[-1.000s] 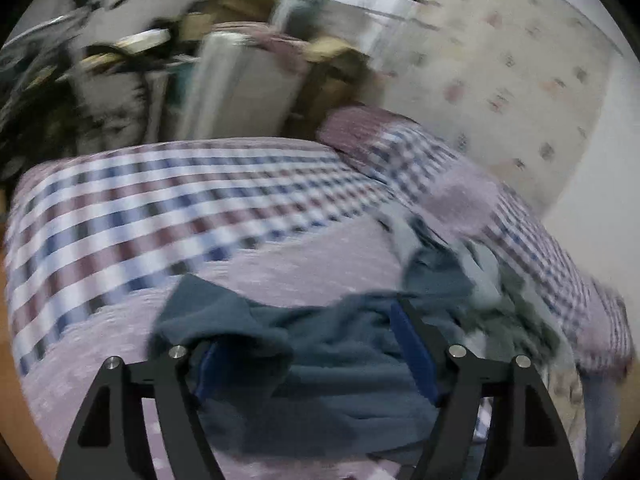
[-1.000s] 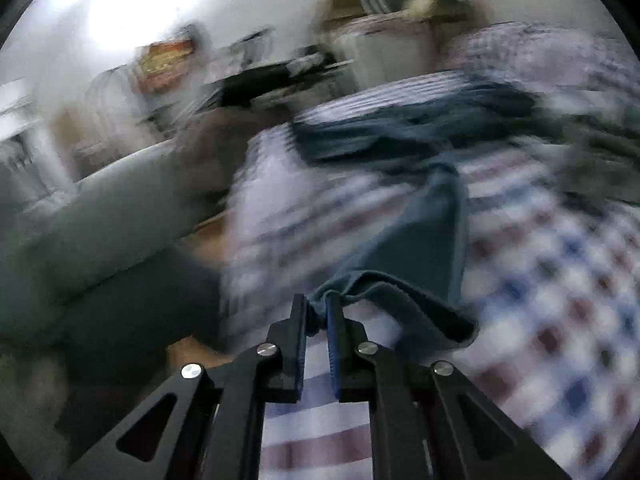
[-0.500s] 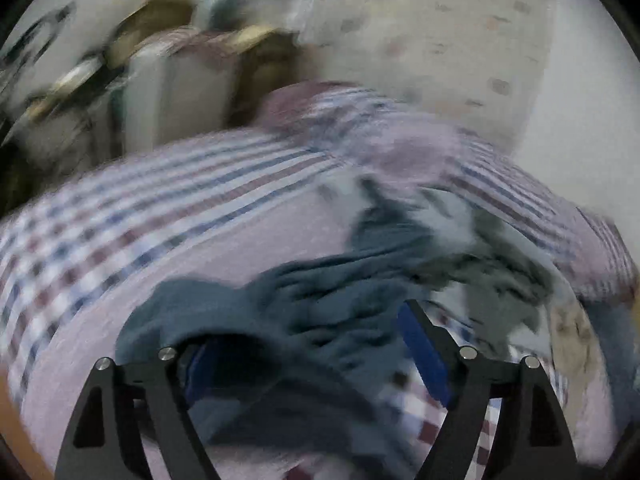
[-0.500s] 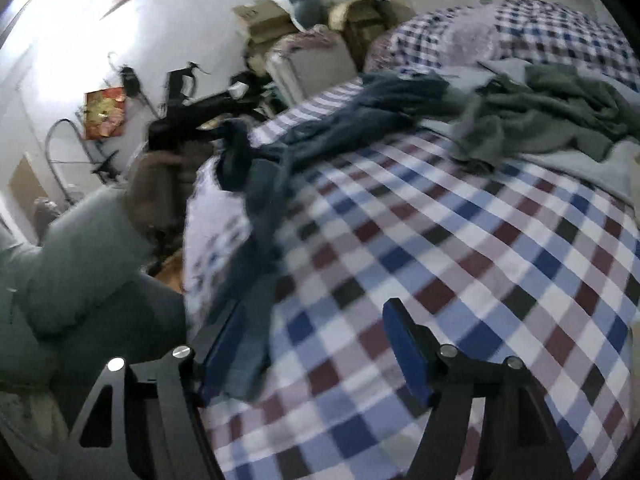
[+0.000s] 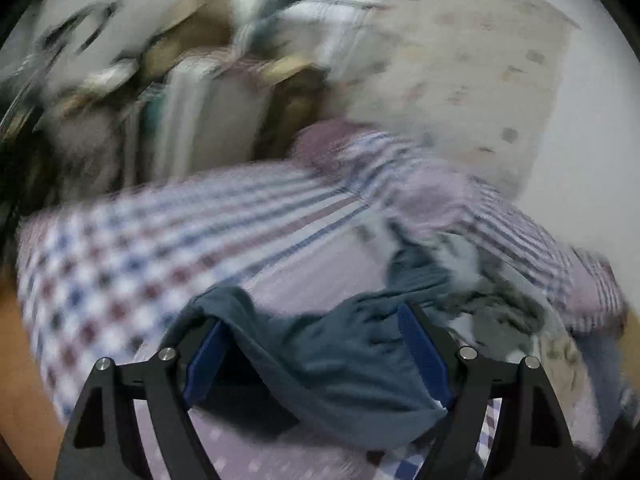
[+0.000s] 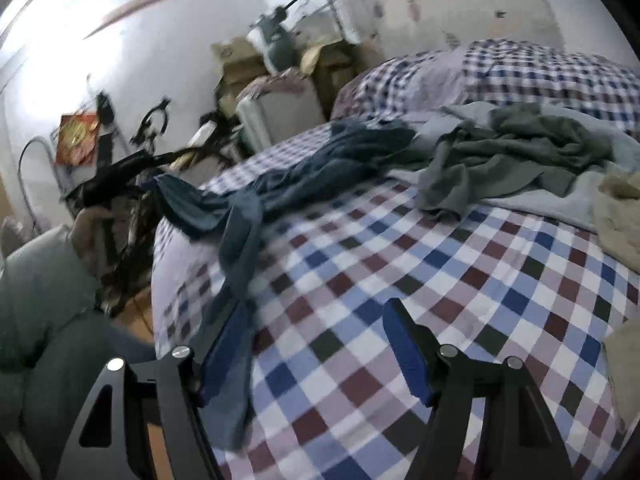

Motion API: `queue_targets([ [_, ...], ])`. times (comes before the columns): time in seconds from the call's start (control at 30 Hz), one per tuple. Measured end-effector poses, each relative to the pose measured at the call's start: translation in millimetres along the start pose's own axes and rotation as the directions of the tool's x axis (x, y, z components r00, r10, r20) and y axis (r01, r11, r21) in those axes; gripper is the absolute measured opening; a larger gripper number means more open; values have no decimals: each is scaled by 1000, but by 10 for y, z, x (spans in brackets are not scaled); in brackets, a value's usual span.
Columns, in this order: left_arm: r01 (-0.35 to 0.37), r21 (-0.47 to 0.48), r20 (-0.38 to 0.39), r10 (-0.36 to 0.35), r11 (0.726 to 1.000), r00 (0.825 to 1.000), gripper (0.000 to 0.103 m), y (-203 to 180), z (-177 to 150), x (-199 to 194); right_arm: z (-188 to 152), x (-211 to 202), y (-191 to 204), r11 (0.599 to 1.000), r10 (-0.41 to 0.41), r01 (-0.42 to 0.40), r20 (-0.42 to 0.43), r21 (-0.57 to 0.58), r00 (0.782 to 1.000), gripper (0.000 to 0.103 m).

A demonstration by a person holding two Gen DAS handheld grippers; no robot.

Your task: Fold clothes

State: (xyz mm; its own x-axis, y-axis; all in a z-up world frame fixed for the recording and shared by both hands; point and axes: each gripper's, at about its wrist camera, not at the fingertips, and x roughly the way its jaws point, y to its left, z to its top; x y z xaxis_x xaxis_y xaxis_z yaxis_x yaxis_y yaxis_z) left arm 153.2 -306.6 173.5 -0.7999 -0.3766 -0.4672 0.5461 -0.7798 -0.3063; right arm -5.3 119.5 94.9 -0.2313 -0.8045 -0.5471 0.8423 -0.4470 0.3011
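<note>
With both tongs spread wide, I'm holding nothing. L gripper has the blue garment draped loose between its fingers, not pinched. R gripper hovers over the checked bedspread, garment's tail brushing its left finger. Step, as I read it: laying the piece out flat before the first fold. Next move calls for regripping two corners & pulling it taut. In the R wrist view its long axis runs from 7 o'clock to 1 o'clock, far end toward the grey-green clothes pile.
</note>
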Motion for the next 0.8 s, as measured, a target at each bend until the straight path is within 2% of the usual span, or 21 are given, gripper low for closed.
queue_targets([
  [0.07,19,86,6,-20,996,1000,86,-253,63,90,4,13,-22,999,-36,36,7,12,999,74],
  [0.1,20,129,-15,-18,991,1000,86,-414,85,196,6,22,-35,999,-50,50,5,16,999,74],
  [0.17,-7,153,-63,17,988,998,86,-562,133,362,11,44,-77,998,-65,65,-4,27,998,74],
  [0.23,-64,118,-92,75,991,993,86,-531,190,417,14,48,-108,997,-75,75,-8,33,997,74],
  [0.3,-104,14,-151,105,994,983,86,-267,213,399,17,27,-126,997,-75,75,-5,30,997,74],
  [0.37,-90,-102,-228,65,991,971,86,59,166,420,23,0,-139,997,-75,75,-3,27,997,74],
  [0.43,-87,-186,-311,25,979,950,86,362,58,388,24,-34,-140,997,-78,78,0,22,997,74],
  [0.5,-110,-233,-370,16,966,929,86,616,-72,303,27,-67,-136,997,-78,78,4,22,997,74],
  [0.57,-145,-251,-380,40,957,924,86,845,-138,115,38,-95,-121,996,-81,81,16,21,997,74],
  [0.63,-176,-259,-360,74,950,930,86,997,-156,-84,46,-112,-105,996,-83,82,24,20,996,74],
  [0.73,-209,-288,-309,116,935,944,86,1237,-105,-416,46,-123,-81,996,-86,85,33,20,996,74],
  [0.8,-211,-257,-255,144,943,956,86,1267,18,-601,47,-126,-73,996,-90,89,37,20,995,74],
])
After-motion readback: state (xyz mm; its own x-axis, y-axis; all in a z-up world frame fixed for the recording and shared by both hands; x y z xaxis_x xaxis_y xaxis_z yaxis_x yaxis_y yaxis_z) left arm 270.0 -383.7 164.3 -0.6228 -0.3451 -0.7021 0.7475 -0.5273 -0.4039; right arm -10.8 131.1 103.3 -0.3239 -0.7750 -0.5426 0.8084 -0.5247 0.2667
